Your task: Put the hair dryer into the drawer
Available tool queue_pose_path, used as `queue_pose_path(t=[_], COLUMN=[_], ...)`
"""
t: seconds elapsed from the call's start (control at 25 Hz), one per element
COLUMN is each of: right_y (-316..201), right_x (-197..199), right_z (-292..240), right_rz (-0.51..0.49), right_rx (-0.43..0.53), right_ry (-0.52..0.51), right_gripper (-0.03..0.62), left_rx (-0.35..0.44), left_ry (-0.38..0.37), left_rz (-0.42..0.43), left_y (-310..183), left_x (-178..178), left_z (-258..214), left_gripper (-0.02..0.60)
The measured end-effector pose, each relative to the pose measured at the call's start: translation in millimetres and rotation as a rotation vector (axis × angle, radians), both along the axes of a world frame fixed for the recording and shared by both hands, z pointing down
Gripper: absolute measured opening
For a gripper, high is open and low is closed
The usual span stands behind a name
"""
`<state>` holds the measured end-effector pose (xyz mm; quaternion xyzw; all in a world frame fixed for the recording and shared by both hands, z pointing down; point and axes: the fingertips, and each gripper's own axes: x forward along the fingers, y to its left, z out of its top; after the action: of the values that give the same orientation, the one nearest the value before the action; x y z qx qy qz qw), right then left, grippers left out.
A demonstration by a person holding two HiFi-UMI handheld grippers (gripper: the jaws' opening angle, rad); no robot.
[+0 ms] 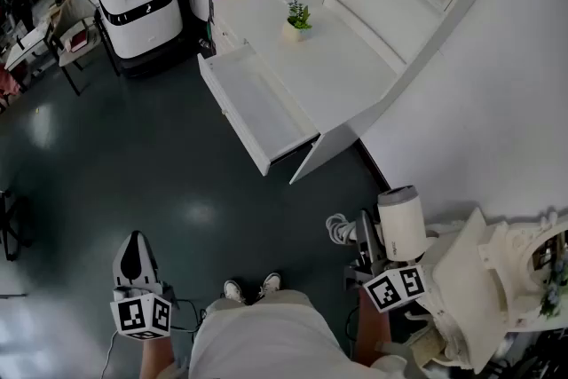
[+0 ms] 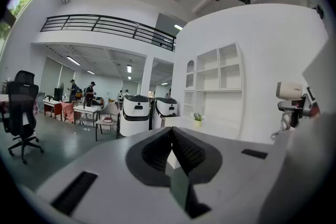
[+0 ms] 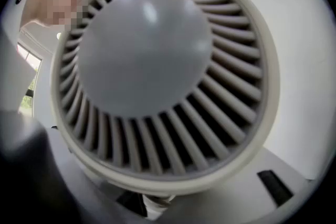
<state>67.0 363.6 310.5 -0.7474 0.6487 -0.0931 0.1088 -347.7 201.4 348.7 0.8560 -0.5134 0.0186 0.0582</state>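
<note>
Smooth matt plastic hair dryer (image 1: pixel 401 222); glossy floor (image 1: pixel 133 164); matt drawer (image 1: pixel 266 106)

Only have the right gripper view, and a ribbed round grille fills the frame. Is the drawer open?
Observer: Yes. The drawer is pulled out of the white desk, ahead of the person in the head view.
Operator: So what is the grille?
Observer: The back end of the hair dryer. The right gripper holds it, apparently by the handle, low at the person's right and well short of the desk.
Operator: Left side free?
Observer: The left gripper has its fingers together with nothing between them.
</note>
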Motion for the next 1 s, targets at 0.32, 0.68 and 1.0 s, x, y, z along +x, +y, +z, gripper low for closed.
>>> queue_pose_path(t=[0.32, 0.68, 1.0], right_y=[8.0, 25.0, 43.7], right_x=[-42.5, -44.1, -23.9], right_z=[-10.6, -17.9, -4.5], right_rz=[-0.048, -0.11, -0.135], right_rx=[0.029, 0.083, 0.064], right_ry=[-0.002, 0.002, 0.018], right_gripper=[0.179, 0.181, 0.183], left_rx=[0.039, 0.025, 0.026], left_ry=[0.035, 0.037, 0.029], left_rz=[0.034, 0.045, 0.065], left_y=[16.6, 38.7, 62.1], left_x=[-13.1, 7.3, 44.1], left_z=[-23.1, -16.9, -2.6], left_gripper=[0.017, 0.017, 0.017])
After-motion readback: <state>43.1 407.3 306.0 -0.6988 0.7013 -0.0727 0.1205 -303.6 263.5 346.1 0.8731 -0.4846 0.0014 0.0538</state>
